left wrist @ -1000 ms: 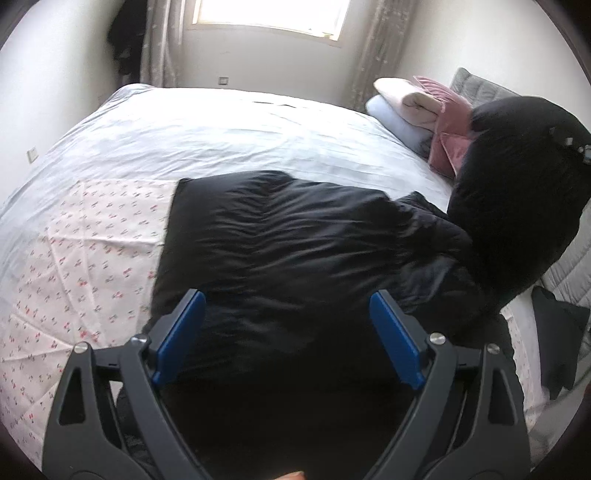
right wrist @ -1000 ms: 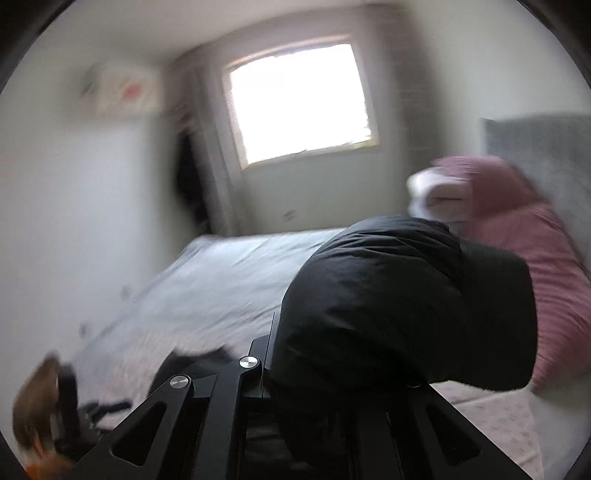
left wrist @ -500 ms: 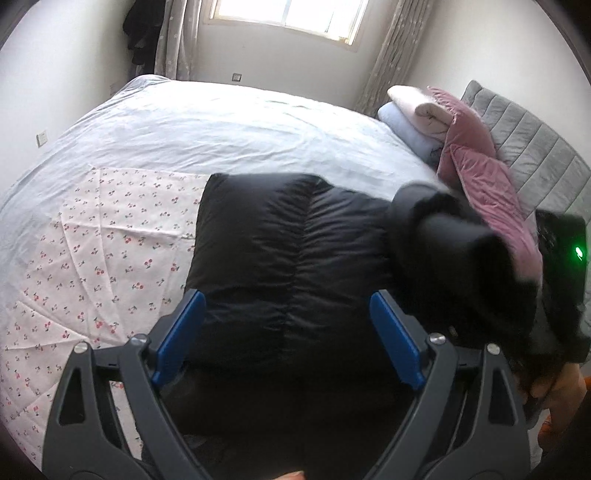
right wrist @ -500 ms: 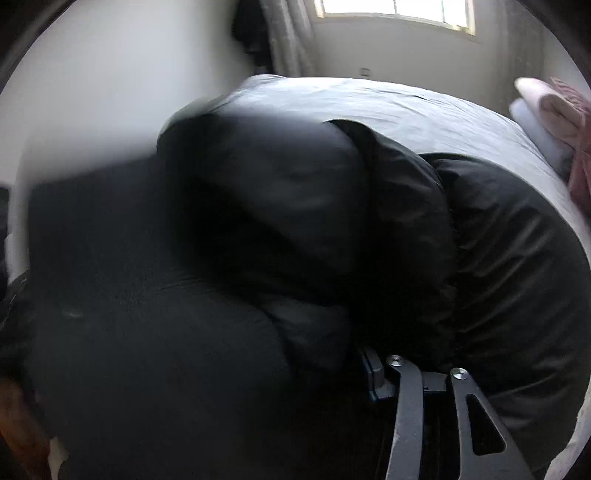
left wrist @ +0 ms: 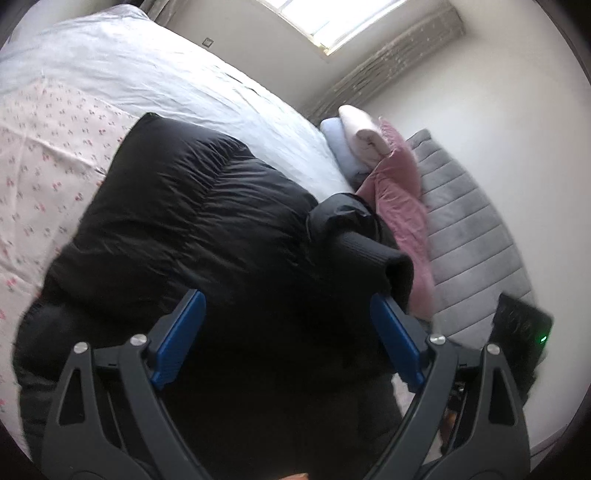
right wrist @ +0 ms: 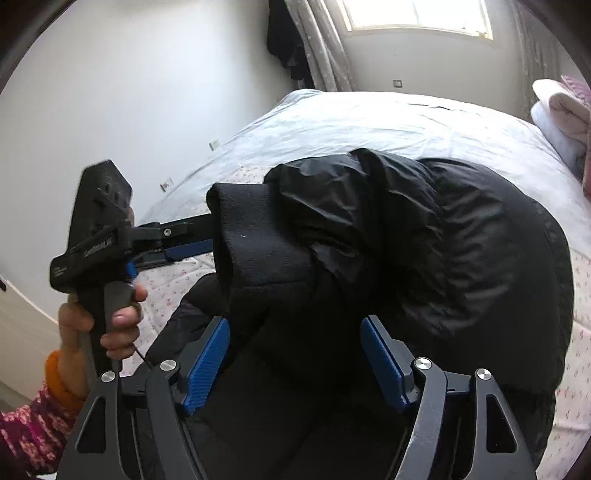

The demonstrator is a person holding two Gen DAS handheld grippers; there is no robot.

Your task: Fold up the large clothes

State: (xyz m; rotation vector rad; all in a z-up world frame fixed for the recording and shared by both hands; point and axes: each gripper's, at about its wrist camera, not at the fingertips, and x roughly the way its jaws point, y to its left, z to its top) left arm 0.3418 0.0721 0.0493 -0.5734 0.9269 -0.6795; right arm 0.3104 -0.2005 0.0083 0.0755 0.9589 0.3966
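Observation:
A black puffer jacket [left wrist: 192, 221] lies on the bed, its sleeve folded across the body. The sleeve's ribbed cuff [left wrist: 373, 254] rests near my left gripper's right finger. My left gripper [left wrist: 288, 325] hovers open over the jacket's near part, with nothing pinched. In the right wrist view the jacket [right wrist: 461, 258] bulges under the folded sleeve, whose cuff [right wrist: 258, 243] points left. My right gripper [right wrist: 295, 358] is opening, and sleeve fabric lies between its blue pads [right wrist: 208, 358] without being pressed. A hand holds the left gripper [right wrist: 201, 238], whose fingers reach the cuff from the left.
The bed has a pale blue cover [left wrist: 147, 74] and a floral sheet [left wrist: 40, 155] under the jacket. Folded pillows [left wrist: 358, 136] and a pink blanket [left wrist: 399, 192] lie against the grey headboard [left wrist: 469, 236]. Dark clothes [right wrist: 284, 37] hang beside the window [right wrist: 417, 14].
My right gripper came down with the sleeve, laid it across the jacket, and its jaws went from shut on the fabric to apart. The left gripper rolled and shifted slightly, staying open.

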